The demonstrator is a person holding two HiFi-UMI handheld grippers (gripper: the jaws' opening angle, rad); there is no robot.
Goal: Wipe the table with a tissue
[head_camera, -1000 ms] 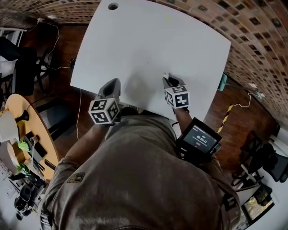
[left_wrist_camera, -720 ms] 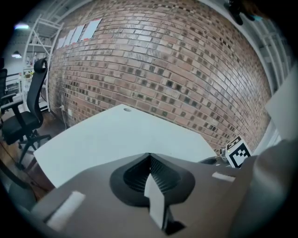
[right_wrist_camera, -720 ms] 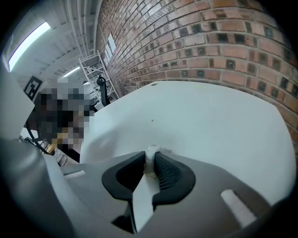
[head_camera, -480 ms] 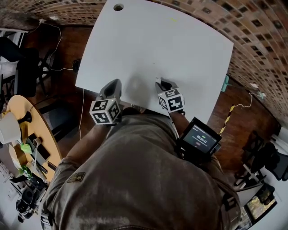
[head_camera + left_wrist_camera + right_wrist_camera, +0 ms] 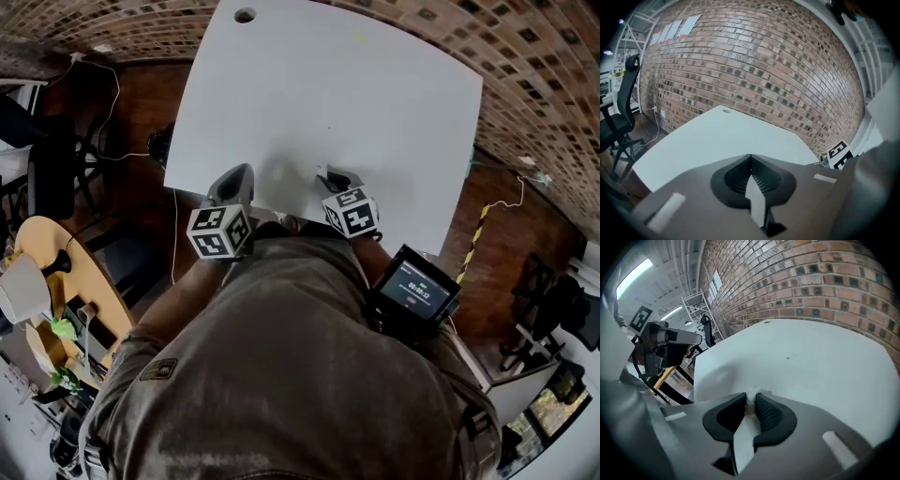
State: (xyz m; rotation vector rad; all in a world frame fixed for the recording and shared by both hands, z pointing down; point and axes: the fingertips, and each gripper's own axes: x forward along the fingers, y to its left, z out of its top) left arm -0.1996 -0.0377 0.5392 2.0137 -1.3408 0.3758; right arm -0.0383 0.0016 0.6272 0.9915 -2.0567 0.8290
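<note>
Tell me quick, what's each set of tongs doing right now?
Left tongs: shut, nothing between them.
Right tongs: shut on the tissue.

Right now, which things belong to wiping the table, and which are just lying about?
For the job: white table; tissue, pinched in the right gripper; left gripper, shut and empty.
Lying about: black office chair; round wooden table; white scaffold frame.
</note>
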